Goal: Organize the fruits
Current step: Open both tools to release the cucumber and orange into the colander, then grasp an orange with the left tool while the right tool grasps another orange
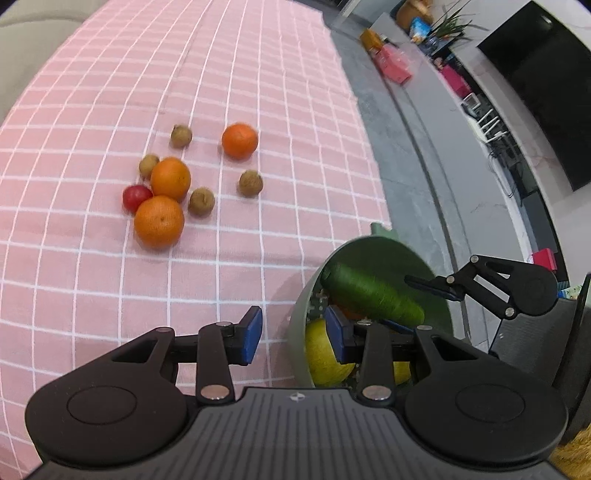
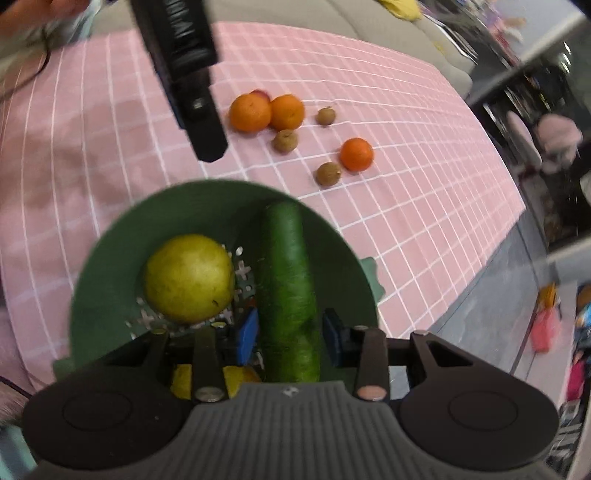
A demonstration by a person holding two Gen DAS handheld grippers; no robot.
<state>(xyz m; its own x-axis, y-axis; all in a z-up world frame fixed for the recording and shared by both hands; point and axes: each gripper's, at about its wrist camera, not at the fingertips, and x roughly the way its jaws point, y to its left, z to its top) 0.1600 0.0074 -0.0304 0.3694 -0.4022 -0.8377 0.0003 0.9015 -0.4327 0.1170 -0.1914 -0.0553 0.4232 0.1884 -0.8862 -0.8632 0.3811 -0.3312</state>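
Note:
A green perforated bowl stands at the near edge of a pink checked cloth. It holds a yellow-green round fruit, a yellow fruit half hidden below it, and a long cucumber. My right gripper is shut on the cucumber's near end, whose far end leans on the bowl's rim. My left gripper is open and hangs above the bowl's left rim, holding nothing. Out on the cloth lie three oranges, a small red fruit and several small brown fruits.
The cloth's right edge drops to a grey floor. Beyond that runs a low shelf with a dark screen and boxes. A sofa borders the cloth's far side. A person's hand shows at the top left.

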